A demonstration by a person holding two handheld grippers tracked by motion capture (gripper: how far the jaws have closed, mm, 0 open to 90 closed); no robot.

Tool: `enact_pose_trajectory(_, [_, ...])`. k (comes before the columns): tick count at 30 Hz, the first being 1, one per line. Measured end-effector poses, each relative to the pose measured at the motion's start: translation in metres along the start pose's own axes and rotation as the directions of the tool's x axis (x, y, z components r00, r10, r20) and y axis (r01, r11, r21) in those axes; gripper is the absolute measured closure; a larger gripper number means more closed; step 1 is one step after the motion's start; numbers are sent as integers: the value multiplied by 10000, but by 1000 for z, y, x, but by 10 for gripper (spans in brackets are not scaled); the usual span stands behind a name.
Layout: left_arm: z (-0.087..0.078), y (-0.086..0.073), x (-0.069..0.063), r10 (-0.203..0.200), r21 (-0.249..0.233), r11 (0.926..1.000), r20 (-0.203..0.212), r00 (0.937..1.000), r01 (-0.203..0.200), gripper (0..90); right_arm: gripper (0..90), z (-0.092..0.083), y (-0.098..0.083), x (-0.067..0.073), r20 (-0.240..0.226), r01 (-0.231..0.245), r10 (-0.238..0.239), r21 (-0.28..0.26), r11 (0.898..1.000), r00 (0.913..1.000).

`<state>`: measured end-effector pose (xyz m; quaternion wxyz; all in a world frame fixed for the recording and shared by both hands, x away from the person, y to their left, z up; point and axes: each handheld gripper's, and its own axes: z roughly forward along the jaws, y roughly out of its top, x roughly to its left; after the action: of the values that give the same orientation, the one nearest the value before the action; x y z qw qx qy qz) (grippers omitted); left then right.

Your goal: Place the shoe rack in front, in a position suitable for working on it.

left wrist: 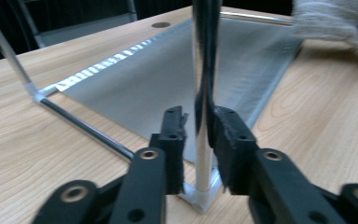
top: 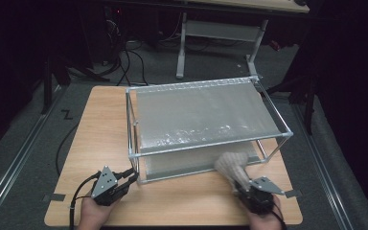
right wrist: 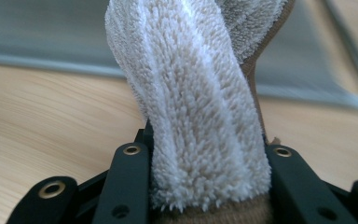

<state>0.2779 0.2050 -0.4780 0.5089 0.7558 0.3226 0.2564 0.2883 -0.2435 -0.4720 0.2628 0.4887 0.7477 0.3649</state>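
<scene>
Right tool [right wrist: 205,154] clamps fluffy cloth [right wrist: 200,102]; left tool [left wrist: 200,140] narrowed around rack post [left wrist: 204,70].

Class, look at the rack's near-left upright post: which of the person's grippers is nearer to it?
Left. The left gripper has its jaws around the post at the rack's near-left corner. The right gripper, shut on a fluffy towel, sits off the rack's near-right corner.

Fluffy white-and-beige towel [right wrist: 200,116]: bunched, raised off the bench, at the rack's near right corner. Metal-framed rack [top: 206,117] with grey fabric shelves: upright on the bench [top: 100,134].
</scene>
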Motion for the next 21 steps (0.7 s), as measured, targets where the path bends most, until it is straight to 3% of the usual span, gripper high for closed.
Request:
enact_pose_trajectory(3, [0, 1, -2, 157, -43, 9999, -89, 9998, -157, 788, 647, 13, 17, 39, -592, 543, -570, -468, 9974, 9966])
enact_pose_trajectory(8, [-2, 1, -3, 81, -104, 9999, 25, 10000, -80, 795, 645, 47, 43, 91, -1299, 1029, -1109, -667, 9924, 9853])
enact_pose_trajectory(13, [-4, 0, -5, 34, -103, 9999, 173, 9998, -33, 798, 642, 76, 62, 125, -1748, 1269, -1372, -690, 9895, 9750])
enact_pose_trajectory(19, [-5, 1, -9, 163, -89, 9998, 272, 9995, -161, 797, 635, 101, 71, 161, -2476, 1015, -1083, -401, 9940, 9628])
enact_pose_trajectory(21, [-5, 0, -10, 209, -47, 9998, 276, 9994, -208, 796, 631, 106, 72, 173, -2571, 1259, -1345, -495, 9908, 9570])
